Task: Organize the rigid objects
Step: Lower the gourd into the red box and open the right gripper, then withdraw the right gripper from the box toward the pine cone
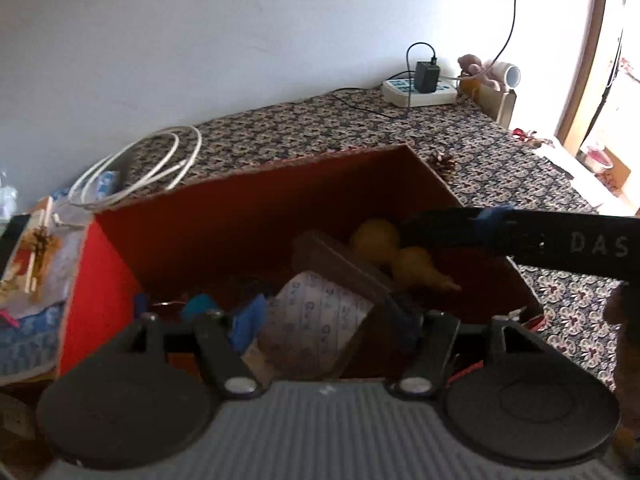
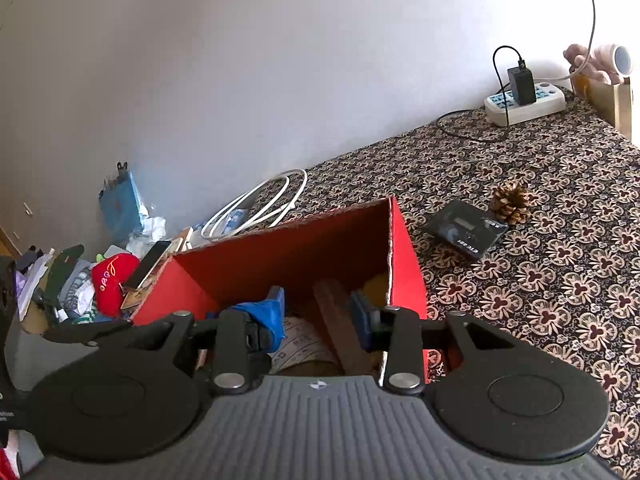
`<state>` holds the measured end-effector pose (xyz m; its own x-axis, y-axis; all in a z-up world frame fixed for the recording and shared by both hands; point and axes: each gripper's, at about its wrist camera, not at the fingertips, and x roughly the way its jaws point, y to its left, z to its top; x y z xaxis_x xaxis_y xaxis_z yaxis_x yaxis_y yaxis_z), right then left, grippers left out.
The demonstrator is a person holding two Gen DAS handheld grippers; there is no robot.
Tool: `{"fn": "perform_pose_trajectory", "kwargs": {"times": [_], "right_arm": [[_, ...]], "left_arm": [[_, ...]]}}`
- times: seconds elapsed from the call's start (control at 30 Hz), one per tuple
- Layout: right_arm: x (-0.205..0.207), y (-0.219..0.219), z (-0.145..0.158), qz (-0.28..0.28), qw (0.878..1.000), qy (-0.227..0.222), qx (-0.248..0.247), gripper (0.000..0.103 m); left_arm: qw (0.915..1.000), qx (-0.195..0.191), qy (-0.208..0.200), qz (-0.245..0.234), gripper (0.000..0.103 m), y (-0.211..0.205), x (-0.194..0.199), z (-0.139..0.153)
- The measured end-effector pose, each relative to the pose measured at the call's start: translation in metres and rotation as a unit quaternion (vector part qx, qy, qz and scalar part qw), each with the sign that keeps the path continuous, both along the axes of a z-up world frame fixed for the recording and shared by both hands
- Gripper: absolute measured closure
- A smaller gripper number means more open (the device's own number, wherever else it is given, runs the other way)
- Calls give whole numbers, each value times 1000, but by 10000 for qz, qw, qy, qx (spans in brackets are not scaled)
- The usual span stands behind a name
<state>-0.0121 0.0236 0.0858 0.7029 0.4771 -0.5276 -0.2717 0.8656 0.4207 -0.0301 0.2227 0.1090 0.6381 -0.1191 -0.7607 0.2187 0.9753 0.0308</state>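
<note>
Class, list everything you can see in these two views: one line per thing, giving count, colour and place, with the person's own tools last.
box: one, red, on the patterned cloth, open top
gourd: one, yellow, inside the box
roll: one, pale printed, inside the box
block: one, brown, tilted in the box
pinecone: one, brown, right of the box
scale: one, black, beside the pinecone
cable: one coil, white, behind the box
power strip: one, white, far by the wall
plush: one, red, left of the box
left gripper: black, blue pads, open over the box
right gripper: black, blue pads, open
</note>
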Motion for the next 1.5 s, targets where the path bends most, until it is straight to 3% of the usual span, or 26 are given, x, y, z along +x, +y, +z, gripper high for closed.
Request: {"fn": "perform_pose_trajectory", "kwargs": {"times": [0.73,0.93,1.23,1.5], "right_arm": [[-26,-22,7,57,9998,-174,-11,83],[-27,-34,13,347,9990,-278,12,83],[-13,-81,10,627,9979,-137,51,83],[5,-137,-3,606,9979,127,187,83]], "left_arm": [[9980,597,19,215,34,-29,-14,6],[9969,675,-123,395,34,-41,-18,14],[9953,678,-205,663,34,-78,-20,27],[9960,629,-374,511,34,-137,-15,39]]}}
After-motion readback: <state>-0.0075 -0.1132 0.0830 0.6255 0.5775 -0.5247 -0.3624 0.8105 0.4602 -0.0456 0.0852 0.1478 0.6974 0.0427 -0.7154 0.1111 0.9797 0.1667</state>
